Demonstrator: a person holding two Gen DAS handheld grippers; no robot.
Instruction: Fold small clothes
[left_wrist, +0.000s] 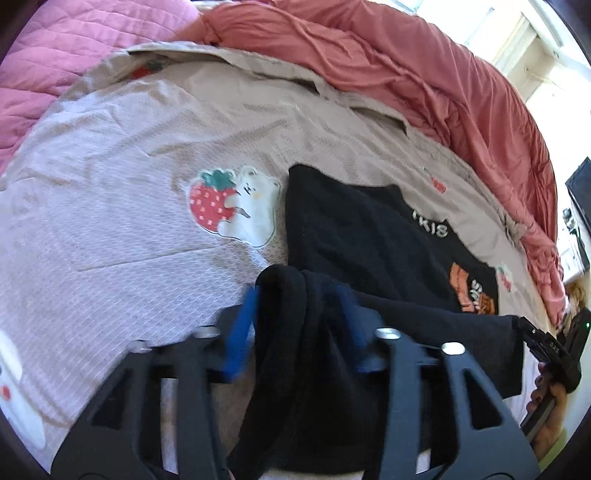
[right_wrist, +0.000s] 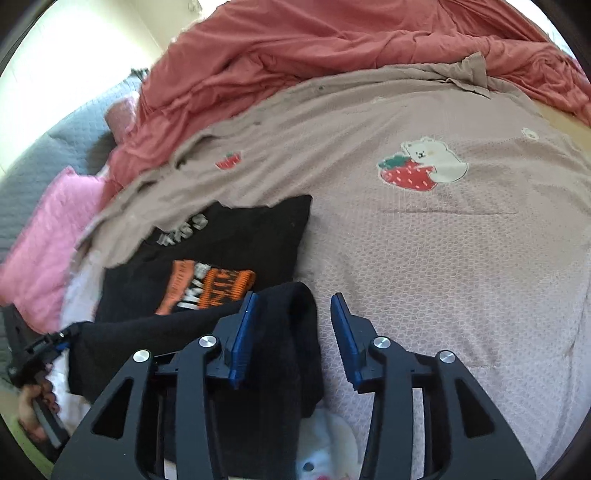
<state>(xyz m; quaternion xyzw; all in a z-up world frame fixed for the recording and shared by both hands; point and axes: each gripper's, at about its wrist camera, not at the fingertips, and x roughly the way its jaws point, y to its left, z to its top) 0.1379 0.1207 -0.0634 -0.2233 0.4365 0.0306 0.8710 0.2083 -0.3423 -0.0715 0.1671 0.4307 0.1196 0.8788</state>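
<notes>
We hold the black shirt's (left_wrist: 369, 236) lifted hem stretched side to side, left gripper (left_wrist: 299, 325) pinching one corner, right gripper (right_wrist: 291, 325) fingers spread with cloth between, shirt body lying at 12 o'clock on the bedspread (right_wrist: 443, 258).

— What is lying between the blue fingers (right_wrist: 242, 338)?
— A black shirt (right_wrist: 236, 236) edge is draping there on the strawberry bedspread (right_wrist: 443, 258); the right gripper (right_wrist: 295, 336) is gaping.
</notes>
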